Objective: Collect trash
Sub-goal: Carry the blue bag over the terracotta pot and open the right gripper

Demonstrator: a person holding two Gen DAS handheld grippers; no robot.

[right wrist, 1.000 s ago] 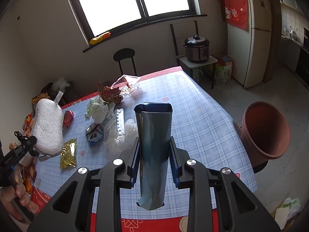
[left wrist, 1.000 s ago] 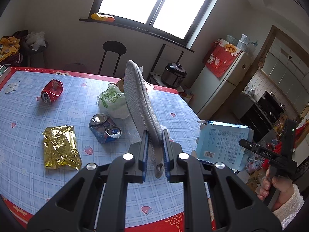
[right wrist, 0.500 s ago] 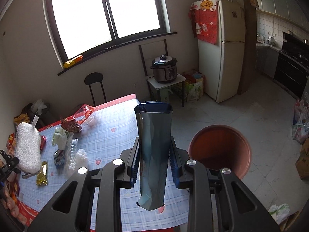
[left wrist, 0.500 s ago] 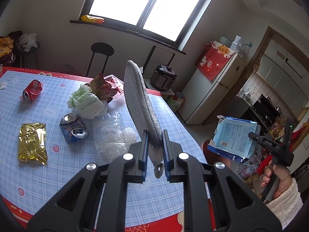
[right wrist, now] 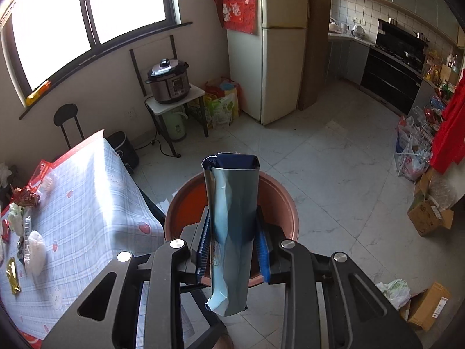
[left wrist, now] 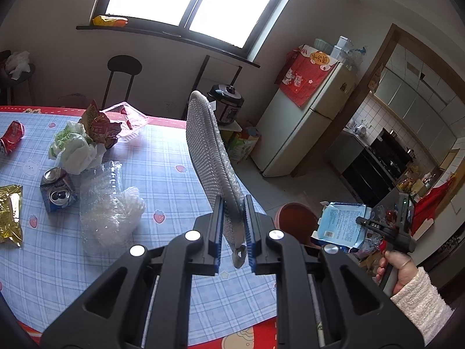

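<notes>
My left gripper [left wrist: 234, 232] is shut on a grey foam-mesh sleeve [left wrist: 209, 157] that stands upright, above the table's right edge. My right gripper [right wrist: 234, 241] is shut on a flattened blue carton [right wrist: 232, 226] and holds it over the brown round bin [right wrist: 279, 203] on the floor. The left wrist view shows that carton [left wrist: 340, 226], the right gripper [left wrist: 383, 229] and the bin [left wrist: 296, 218] beyond the table. On the checked tablecloth [left wrist: 168, 157] lie a crushed clear plastic bottle [left wrist: 107, 203], a crushed blue can [left wrist: 58, 193], a gold wrapper [left wrist: 10, 212], a white-green bag [left wrist: 75, 151] and a red can [left wrist: 11, 139].
A red snack wrapper [left wrist: 98, 128] and a clear tray [left wrist: 128, 119] lie at the table's far side. A fridge [right wrist: 279, 58], a cooker on a small stand [right wrist: 170, 84] and a black stool [right wrist: 68, 125] stand by the wall. Cardboard boxes [right wrist: 430, 215] and bags sit on the floor at right.
Both grippers have swung right, away from the table. The right gripper has carried the blue carton from over the table to over the bin. The left gripper still holds the sleeve.
</notes>
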